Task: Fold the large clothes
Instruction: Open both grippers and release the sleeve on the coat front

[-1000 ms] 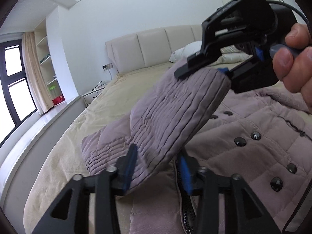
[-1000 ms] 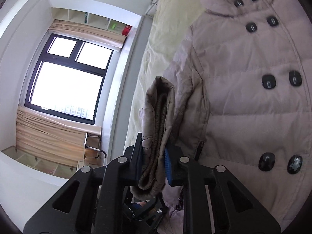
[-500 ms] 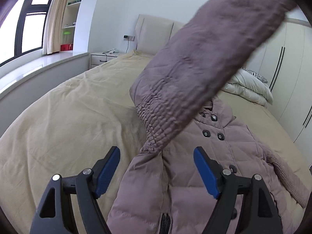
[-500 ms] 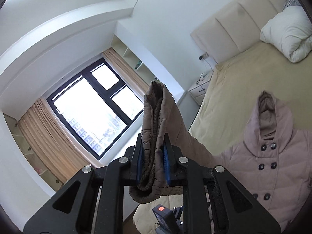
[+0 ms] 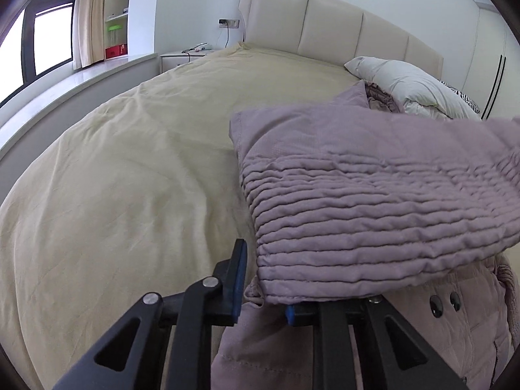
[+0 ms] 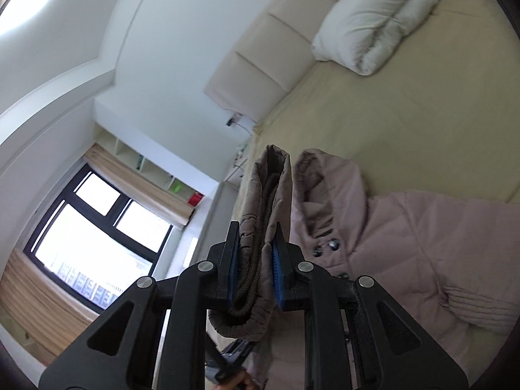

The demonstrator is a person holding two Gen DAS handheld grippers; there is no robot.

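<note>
A mauve quilted coat (image 6: 422, 243) with dark buttons lies face up on the bed, its hood (image 6: 325, 188) toward the headboard. My right gripper (image 6: 256, 260) is shut on the cuff of one sleeve (image 6: 269, 188), with the knit inner cuff showing between the pads. In the left wrist view that lifted sleeve (image 5: 373, 201) stretches across above the coat's front (image 5: 438, 341). My left gripper (image 5: 265, 289) is low at the coat's left edge. Its jaws are closing with a bunch of coat fabric pinched between them. The sleeve hides its right finger.
The beige bedspread (image 5: 130, 178) spreads wide to the left of the coat. White pillows (image 5: 406, 87) lie by the padded headboard (image 5: 325, 22). A nightstand (image 5: 182, 57) and a window ledge (image 5: 81, 78) run along the bed's left side. The coat's other sleeve (image 6: 471, 308) lies flat.
The right gripper has lifted the cuff and swung it over the coat toward the right. The left jaws let go of the sleeve, spread wide, then narrowed onto the coat's edge.
</note>
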